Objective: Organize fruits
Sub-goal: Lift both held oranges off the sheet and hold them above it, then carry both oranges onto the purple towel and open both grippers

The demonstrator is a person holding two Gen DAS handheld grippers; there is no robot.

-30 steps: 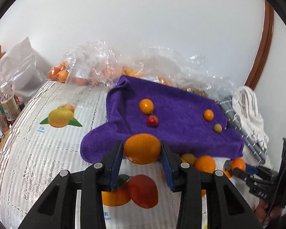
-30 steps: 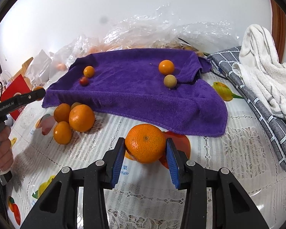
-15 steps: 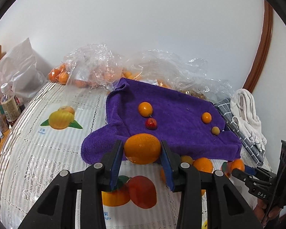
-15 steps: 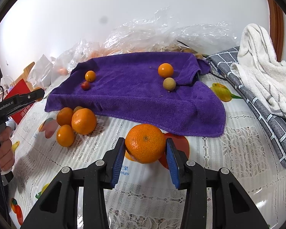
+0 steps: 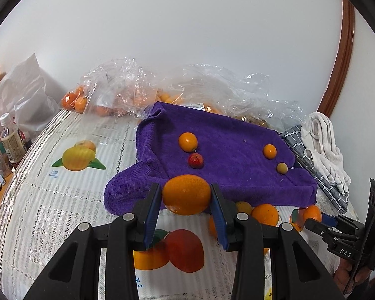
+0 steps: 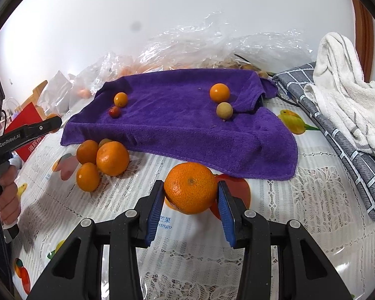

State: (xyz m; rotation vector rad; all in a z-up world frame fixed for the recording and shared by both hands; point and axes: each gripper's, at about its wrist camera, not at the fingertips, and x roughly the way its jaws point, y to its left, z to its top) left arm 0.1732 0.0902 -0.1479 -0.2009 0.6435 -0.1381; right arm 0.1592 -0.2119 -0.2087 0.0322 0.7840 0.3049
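**Both grippers hold an orange above the table**

Your left gripper (image 5: pixel 186 200) is clamped on a smooth orange (image 5: pixel 186 194), its blue pads pressed against both sides, and it hangs in front of the near edge of the purple towel (image 5: pixel 227 150). Your right gripper (image 6: pixel 190 197) grips a second, dimpled orange (image 6: pixel 190 191) the same way, just short of the towel's front hem, over the fruit-print tablecloth (image 6: pixel 300 200).

On the towel you have four small fruits in two pairs: a small orange (image 5: pixel 188 142) with a red fruit (image 5: pixel 195 160) just beside it on your left, and another small orange (image 6: pixel 219 92) with a pale tan fruit (image 6: pixel 224 110) near it on your right. The pairs lie well apart.

A loose cluster of oranges (image 6: pixel 102 160) sits on the tablecloth against the towel's front left edge, touching one another. Behind the towel lie clear plastic bags (image 5: pixel 127 92) with more oranges inside. A white towel (image 6: pixel 345 95) rests on a grey checked cloth (image 6: pixel 337 135) at your far right.
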